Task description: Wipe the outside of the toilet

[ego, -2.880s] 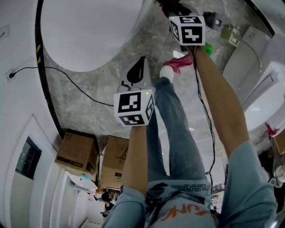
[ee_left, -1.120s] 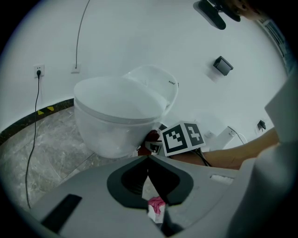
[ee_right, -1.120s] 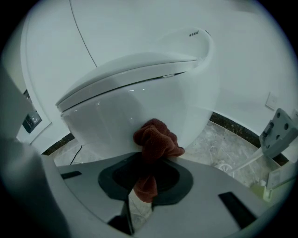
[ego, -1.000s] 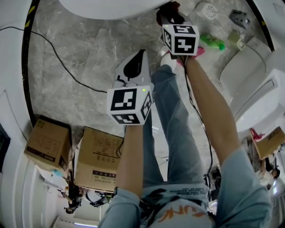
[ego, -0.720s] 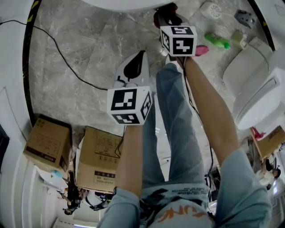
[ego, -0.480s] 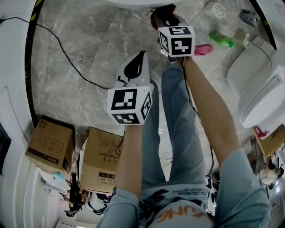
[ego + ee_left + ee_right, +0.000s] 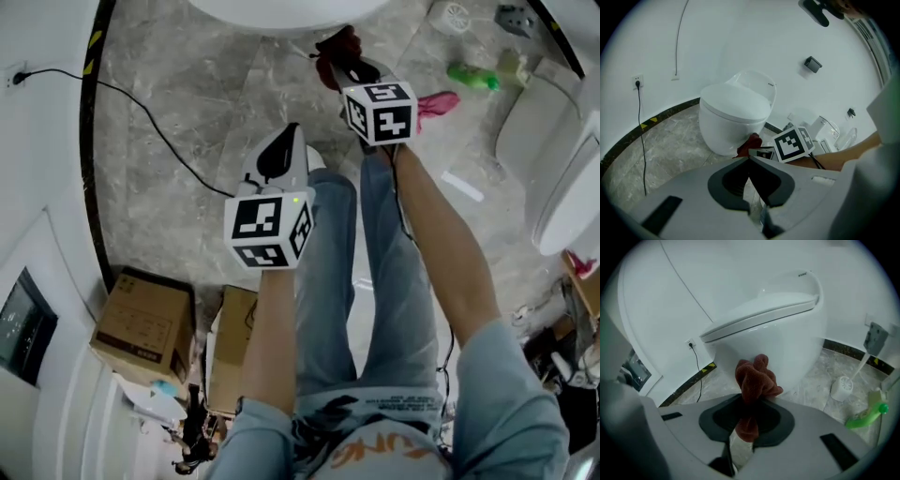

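Observation:
The white toilet [image 7: 783, 324] stands close ahead, lid down; only its rim [image 7: 281, 11] shows at the top of the head view. My right gripper [image 7: 752, 399] is shut on a dark red cloth [image 7: 757, 373], bunched above the jaws just short of the bowl's lower side. In the head view the right gripper [image 7: 339, 64] and the cloth [image 7: 336, 42] sit just below the bowl. My left gripper [image 7: 287, 133] hangs lower left, over the floor. Its jaws meet at the tips with nothing between them [image 7: 749, 158], facing the toilet [image 7: 733, 117].
A pink rag [image 7: 436, 101], a green bottle [image 7: 473, 77] and a white brush holder [image 7: 452, 13] lie on the marble floor at the right. A second toilet [image 7: 562, 178] is at the far right. A black cable [image 7: 159, 131] crosses the floor; cardboard boxes [image 7: 145, 328] stand behind.
The person has stepped toward the toilet. The right gripper with the red cloth has come nearer the bowl's base, and the left gripper has followed, still shut.

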`<state>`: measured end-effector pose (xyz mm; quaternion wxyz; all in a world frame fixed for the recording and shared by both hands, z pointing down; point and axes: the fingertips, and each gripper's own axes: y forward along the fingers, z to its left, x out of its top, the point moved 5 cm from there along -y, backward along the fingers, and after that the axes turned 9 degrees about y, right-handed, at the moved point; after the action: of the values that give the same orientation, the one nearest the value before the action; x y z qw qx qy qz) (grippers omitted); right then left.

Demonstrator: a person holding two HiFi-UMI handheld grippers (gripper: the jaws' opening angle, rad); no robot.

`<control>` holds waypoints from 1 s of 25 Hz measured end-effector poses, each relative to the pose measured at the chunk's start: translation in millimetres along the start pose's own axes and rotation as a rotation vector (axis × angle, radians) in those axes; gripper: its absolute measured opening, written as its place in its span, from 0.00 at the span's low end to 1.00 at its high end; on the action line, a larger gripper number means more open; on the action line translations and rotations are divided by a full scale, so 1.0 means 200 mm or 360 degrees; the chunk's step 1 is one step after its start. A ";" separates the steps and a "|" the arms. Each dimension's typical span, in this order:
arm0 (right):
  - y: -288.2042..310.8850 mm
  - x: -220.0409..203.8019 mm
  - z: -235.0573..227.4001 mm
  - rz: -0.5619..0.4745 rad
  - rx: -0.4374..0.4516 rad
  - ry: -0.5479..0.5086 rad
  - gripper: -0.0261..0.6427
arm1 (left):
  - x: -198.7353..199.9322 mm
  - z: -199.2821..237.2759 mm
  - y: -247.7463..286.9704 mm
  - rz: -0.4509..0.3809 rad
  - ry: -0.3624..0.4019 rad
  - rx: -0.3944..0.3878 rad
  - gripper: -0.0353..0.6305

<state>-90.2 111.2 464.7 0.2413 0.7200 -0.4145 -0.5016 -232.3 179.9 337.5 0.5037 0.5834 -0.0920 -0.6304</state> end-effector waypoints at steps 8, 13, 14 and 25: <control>-0.19 0.05 -0.35 -0.0164 -0.0156 0.0396 0.14 | 0.15 -0.16 0.11 0.0027 0.0146 -0.0102 0.04; -0.23 0.08 -0.61 -0.0173 -0.0234 0.0443 0.14 | 0.19 -0.29 0.26 0.0066 0.0157 -0.0118 0.04; -0.24 0.09 -0.65 -0.0167 -0.0244 0.0450 0.14 | 0.19 -0.32 0.29 0.0080 0.0149 -0.0118 0.04; -0.18 0.33 -1.15 -0.0111 -0.0263 0.0432 0.14 | 0.32 -0.68 0.73 0.0196 0.0011 -0.0152 0.04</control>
<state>144.8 60.5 489.9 0.3358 0.7730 -0.3101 -0.4400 -30.7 128.4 357.6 0.5691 0.5541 -0.0958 -0.6000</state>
